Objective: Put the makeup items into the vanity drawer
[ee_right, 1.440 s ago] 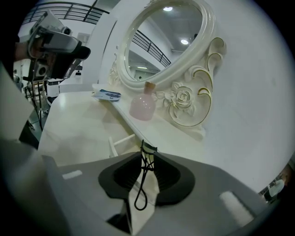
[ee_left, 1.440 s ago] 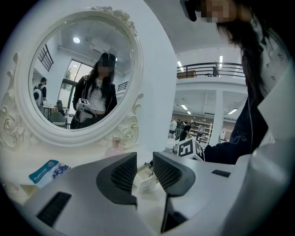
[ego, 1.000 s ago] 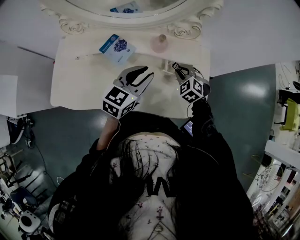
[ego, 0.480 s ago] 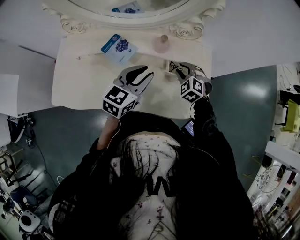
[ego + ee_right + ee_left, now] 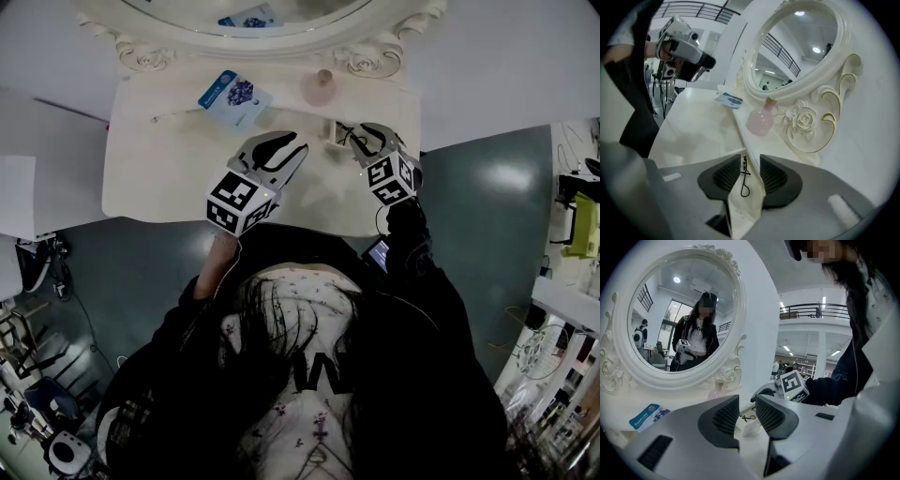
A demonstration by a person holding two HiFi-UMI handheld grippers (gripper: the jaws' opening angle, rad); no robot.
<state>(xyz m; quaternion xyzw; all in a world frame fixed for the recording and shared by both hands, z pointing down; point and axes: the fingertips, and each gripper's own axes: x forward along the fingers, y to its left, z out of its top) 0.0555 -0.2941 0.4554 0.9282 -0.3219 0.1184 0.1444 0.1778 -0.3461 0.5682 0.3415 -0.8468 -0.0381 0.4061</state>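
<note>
My right gripper (image 5: 362, 133) hangs over a small cream drawer (image 5: 341, 131) at the vanity top's right. In the right gripper view its jaws (image 5: 750, 160) have opened and stand apart, no pad pressing on anything. A thin black looped makeup tool (image 5: 744, 180) lies in the drawer (image 5: 749, 206) below the gap. A pink round bottle (image 5: 760, 121) and a blue packet (image 5: 728, 100) lie farther back by the mirror. My left gripper (image 5: 279, 146) hovers open and empty (image 5: 747, 403) over the middle of the vanity top (image 5: 159, 169).
An ornate oval mirror (image 5: 799, 51) rises behind the vanity top. A thin stick (image 5: 174, 114) lies left of the blue packet (image 5: 232, 97). The pink bottle (image 5: 319, 88) stands near the mirror's base. The person's body is close to the table's front edge.
My right gripper's jaws have spread, and it has lifted a little and rolled slightly. The left gripper has stayed where it was.
</note>
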